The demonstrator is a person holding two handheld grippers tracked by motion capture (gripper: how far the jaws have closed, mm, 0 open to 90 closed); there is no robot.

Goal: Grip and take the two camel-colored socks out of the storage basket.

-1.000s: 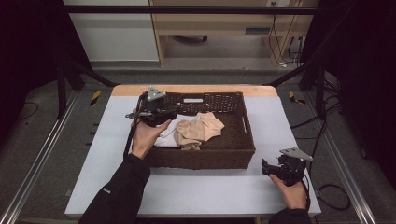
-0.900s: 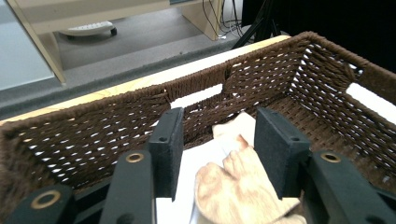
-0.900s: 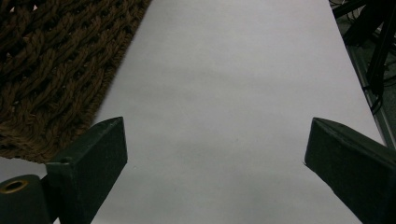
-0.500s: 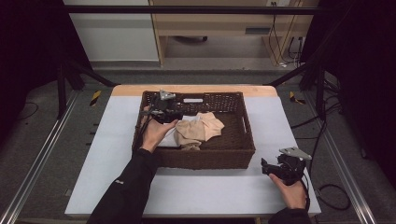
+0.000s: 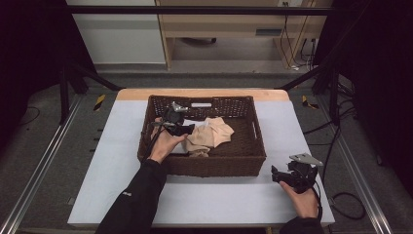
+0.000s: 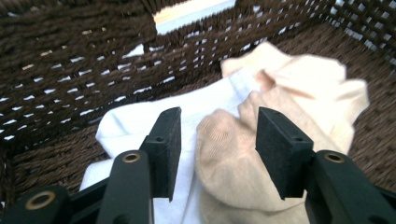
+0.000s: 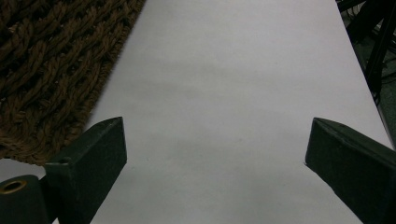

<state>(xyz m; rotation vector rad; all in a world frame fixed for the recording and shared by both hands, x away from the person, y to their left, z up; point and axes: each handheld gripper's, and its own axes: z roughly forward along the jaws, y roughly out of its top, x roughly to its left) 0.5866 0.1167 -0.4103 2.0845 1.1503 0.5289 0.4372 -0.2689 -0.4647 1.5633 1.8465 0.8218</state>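
Note:
A brown wicker basket (image 5: 204,165) stands mid-table and holds a crumpled beige cloth (image 5: 214,135) lying partly over a white cloth (image 6: 135,123). My left gripper (image 5: 189,129) is down inside the basket at its left side, held by a hand in a black sleeve. In the left gripper view it (image 6: 218,126) is open, with a fold of the beige cloth (image 6: 229,158) lying between the jaws and the pads apart from it. Near the table's front right, my right gripper (image 5: 281,176) rests wide open (image 7: 215,135) over bare tabletop with nothing between its fingers.
The basket's woven back wall (image 6: 70,70) with its handle slot rises close behind the cloths. The basket's corner (image 7: 51,56) lies left of the right gripper. The white tabletop (image 5: 107,161) spreads around the basket. Metal frame rails run along both sides of the table.
My left gripper has come down into the basket and closer to the cloths. The right gripper has not moved.

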